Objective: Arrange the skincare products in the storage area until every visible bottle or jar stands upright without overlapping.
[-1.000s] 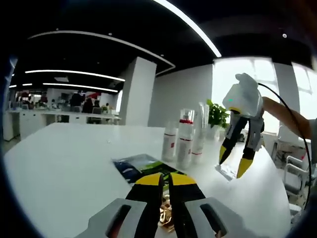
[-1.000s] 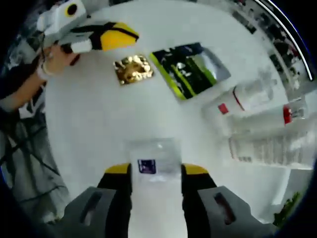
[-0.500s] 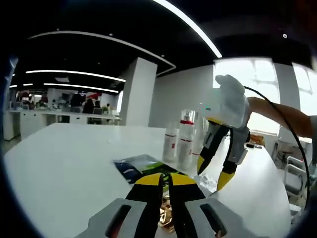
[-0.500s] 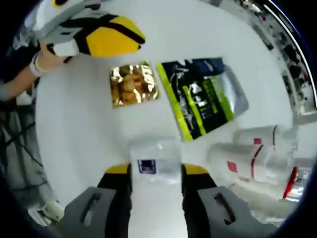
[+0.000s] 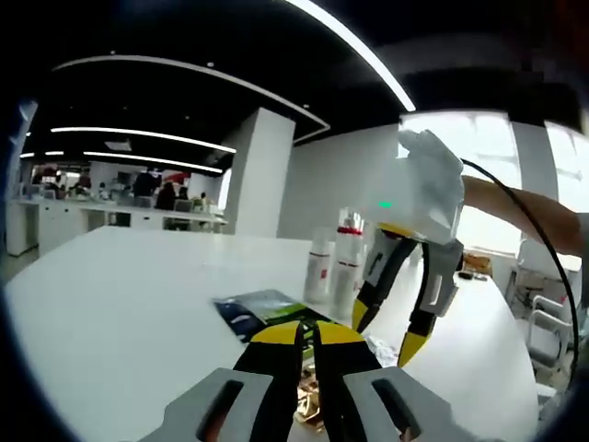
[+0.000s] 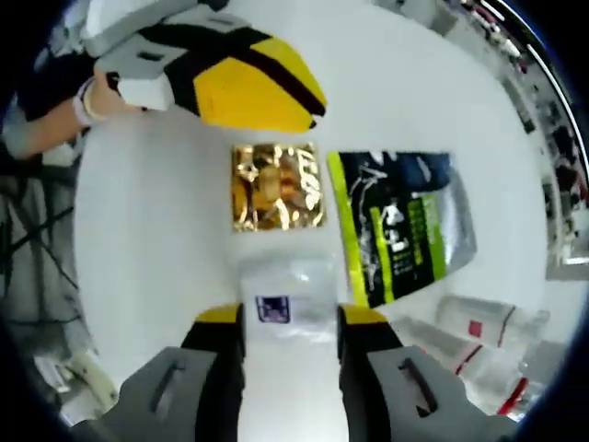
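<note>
R gripper (image 6: 289, 318) clamps clear packet (image 6: 285, 304) above gold sachet (image 6: 276, 187).

Bright window glare, fisheye edges, soft focus

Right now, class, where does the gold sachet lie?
In the right gripper view, the gold sachet lies flat on the white table, beside the green-and-black pouch, beneath the left gripper.

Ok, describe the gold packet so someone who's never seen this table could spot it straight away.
Start at the white table. Two flat packets lie side by side there; the gold packet is the smaller, squarish one, just off the left hand-held gripper. Its crinkled, shiny gold foil sets it apart from the dark pouch with a green stripe beside it.
</note>
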Tool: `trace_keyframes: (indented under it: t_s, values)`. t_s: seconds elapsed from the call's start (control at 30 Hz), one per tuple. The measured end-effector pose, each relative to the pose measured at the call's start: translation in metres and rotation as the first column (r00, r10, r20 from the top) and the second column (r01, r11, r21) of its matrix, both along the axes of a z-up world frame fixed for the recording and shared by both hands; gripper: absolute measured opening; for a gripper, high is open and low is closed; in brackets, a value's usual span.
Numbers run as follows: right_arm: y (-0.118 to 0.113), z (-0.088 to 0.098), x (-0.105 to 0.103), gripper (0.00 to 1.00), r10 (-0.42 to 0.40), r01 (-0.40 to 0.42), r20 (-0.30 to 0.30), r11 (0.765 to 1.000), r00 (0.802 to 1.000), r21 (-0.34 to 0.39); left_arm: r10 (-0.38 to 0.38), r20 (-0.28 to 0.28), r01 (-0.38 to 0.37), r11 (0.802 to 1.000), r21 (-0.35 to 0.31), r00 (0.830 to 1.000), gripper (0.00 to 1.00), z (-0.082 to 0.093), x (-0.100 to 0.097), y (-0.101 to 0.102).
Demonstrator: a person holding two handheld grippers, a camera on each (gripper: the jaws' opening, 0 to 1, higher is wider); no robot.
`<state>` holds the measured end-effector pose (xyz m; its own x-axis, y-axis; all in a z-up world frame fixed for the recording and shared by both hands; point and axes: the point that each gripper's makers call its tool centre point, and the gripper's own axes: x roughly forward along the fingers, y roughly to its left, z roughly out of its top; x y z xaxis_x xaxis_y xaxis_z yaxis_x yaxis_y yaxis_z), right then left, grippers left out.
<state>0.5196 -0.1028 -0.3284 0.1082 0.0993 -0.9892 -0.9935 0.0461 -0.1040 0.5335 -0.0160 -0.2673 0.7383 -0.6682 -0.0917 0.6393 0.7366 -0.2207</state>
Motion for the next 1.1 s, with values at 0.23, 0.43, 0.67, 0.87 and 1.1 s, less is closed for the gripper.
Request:
trace_keyframes:
  t_s: [0.23, 0.43, 0.67, 0.87, 1.1]
  values:
    - [-0.001, -0.001, 0.003, 0.38, -0.022, 0.022, -0.014, 1.0, 1.0, -0.005, 0.002, -0.003, -0.002, 1.0, -0.003, 1.0, 0.04, 0.0, 0.002, 0.001]
    - [0.004, 0.0, 0.005, 0.4, 0.012, -0.013, 0.013, 0.999, 1.0, 0.037, 0.003, -0.002, -0.003, 1.0, -0.006, 1.0, 0.04, 0.0, 0.004, 0.001]
    - [0.006, 0.001, 0.003, 0.37, 0.037, -0.038, 0.021, 0.998, 0.999, 0.049, 0.006, -0.002, -0.006, 1.0, -0.009, 1.0, 0.04, 0.0, 0.006, 0.002]
    - [0.0, 0.0, 0.002, 0.38, 0.017, -0.017, 0.009, 0.998, 1.0, 0.055, 0.007, -0.001, -0.007, 1.0, -0.013, 1.0, 0.04, 0.001, 0.004, 0.003]
    - [-0.016, 0.001, 0.004, 0.37, 0.004, -0.004, 0.025, 1.0, 1.0, 0.029, 0.008, -0.002, -0.008, 1.0, -0.019, 1.0, 0.04, 0.001, 0.001, 0.003]
